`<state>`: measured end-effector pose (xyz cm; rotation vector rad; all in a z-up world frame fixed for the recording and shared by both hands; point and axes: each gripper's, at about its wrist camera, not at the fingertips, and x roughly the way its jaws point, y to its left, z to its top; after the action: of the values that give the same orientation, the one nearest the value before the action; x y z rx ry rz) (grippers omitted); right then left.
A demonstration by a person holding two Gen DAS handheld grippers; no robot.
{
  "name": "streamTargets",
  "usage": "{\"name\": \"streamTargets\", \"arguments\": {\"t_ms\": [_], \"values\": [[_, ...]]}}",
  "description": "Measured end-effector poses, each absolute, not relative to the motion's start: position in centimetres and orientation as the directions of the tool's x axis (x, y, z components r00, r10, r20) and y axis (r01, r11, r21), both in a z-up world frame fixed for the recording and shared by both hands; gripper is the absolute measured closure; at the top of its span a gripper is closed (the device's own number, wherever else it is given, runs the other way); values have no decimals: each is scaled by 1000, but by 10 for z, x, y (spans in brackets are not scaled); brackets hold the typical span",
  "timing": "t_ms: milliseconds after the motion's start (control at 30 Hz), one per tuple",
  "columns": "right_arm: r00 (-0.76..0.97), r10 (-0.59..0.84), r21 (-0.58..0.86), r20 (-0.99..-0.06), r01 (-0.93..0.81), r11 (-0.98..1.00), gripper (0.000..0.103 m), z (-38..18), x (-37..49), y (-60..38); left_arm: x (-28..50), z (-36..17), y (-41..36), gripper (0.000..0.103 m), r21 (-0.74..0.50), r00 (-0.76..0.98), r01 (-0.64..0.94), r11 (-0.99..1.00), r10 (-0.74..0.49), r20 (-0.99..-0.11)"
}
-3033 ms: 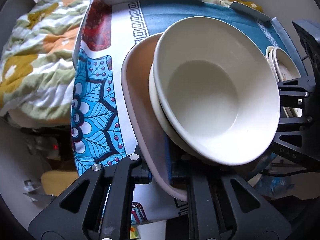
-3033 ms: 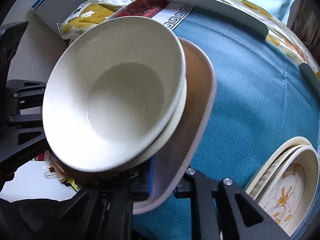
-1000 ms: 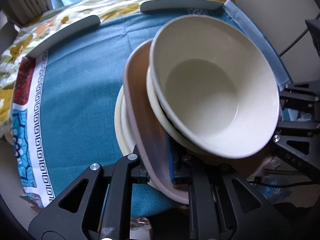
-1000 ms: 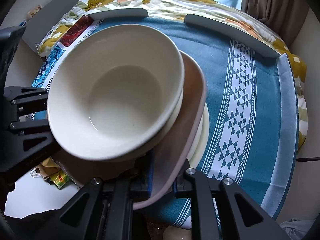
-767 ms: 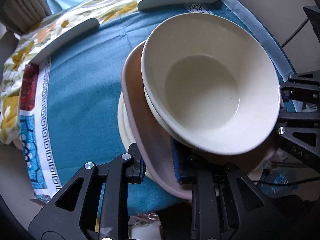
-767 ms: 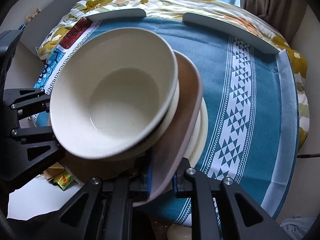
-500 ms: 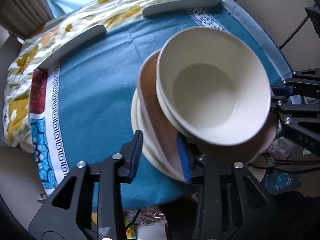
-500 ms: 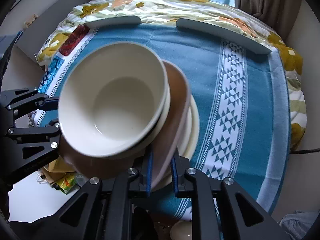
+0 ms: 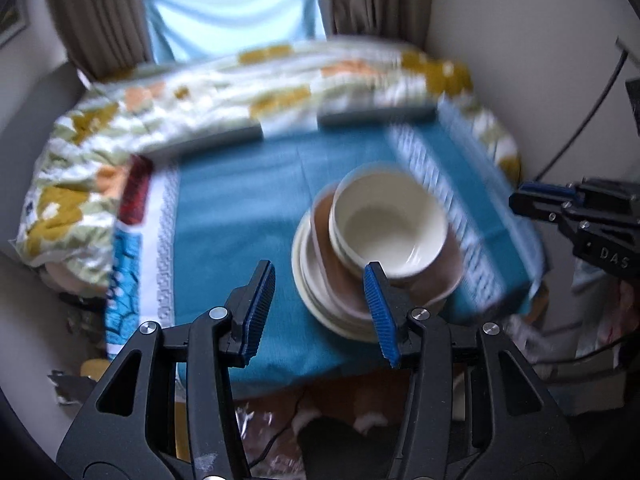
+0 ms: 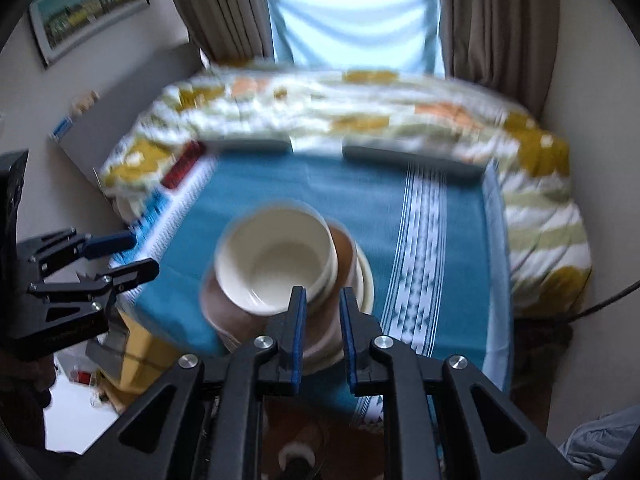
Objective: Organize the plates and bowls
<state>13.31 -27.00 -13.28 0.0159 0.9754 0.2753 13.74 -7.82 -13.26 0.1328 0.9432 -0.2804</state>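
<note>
Two nested cream bowls sit on a brown plate. That plate lies on a pile of cream plates near the front edge of the teal tablecloth. My left gripper hangs above and in front of the stack, its jaws opening with nothing between them. My right gripper is also raised clear of the stack, its blue pads close together and holding nothing. Both views are blurred by motion.
A floral quilt lies behind the table, with curtains and a window beyond. Grey rails run along the cloth's far edge. A yellow box and clutter sit on the floor at the left. A black cable hangs at the right.
Both grippers let go of the brown plate and rose up and back from the stack. The left jaws spread wide. The stack now rests on the cream plates on the table.
</note>
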Motion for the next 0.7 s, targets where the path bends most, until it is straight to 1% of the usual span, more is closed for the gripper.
{"name": "streamTargets", "arguments": {"t_ms": [100,133,167,200,233,267,300,333,367,433,500,567,700], "values": [[628,242,128,-740,-222,967,88,-91,115,-264,118,-94,-70,59,-18,655,275,961,-201,-728],[656,239,123,-716,-219,968,88,-81,109,-262,108,-77,-64,57,-15,704,258,966,-198,-682],[694,231,115,-682,-210,971,85,-67,101,-259,103,-68,-61,49,-15,728,247,969,-196,-657],[716,225,110,-662,-203,973,80,-58,95,-256,96,-58,-56,34,-20,755,234,972,-194,-626],[734,218,107,-644,-195,975,61,-51,90,-254,88,-47,-50,26,-30,787,218,976,-194,-586],[757,213,108,-617,-187,976,30,-41,84,-251,81,-38,-44,11,-39,811,205,978,-192,-552],[772,215,113,-598,-185,976,15,-35,80,-249,73,-30,-38,4,-46,837,195,980,-190,-514],[787,218,121,-577,-181,976,6,-30,75,-248,64,-21,-31,3,-49,863,192,980,-193,-467],[805,217,128,-553,-175,976,6,-24,70,-246,59,-16,-27,0,-45,874,190,981,-190,-447],[831,189,126,-523,-145,981,6,-15,63,-243,50,-7,-21,0,-15,896,168,986,-159,-415],[853,144,120,-501,-96,988,5,-8,56,-238,45,-1,-15,0,11,905,143,990,-126,-407],[873,112,103,-475,-72,992,1,-2,48,-231,42,0,-9,0,16,907,127,992,-110,-406],[903,69,58,-424,-49,997,1,3,37,-216,37,1,3,0,-2,912,127,992,-118,-392]]}}
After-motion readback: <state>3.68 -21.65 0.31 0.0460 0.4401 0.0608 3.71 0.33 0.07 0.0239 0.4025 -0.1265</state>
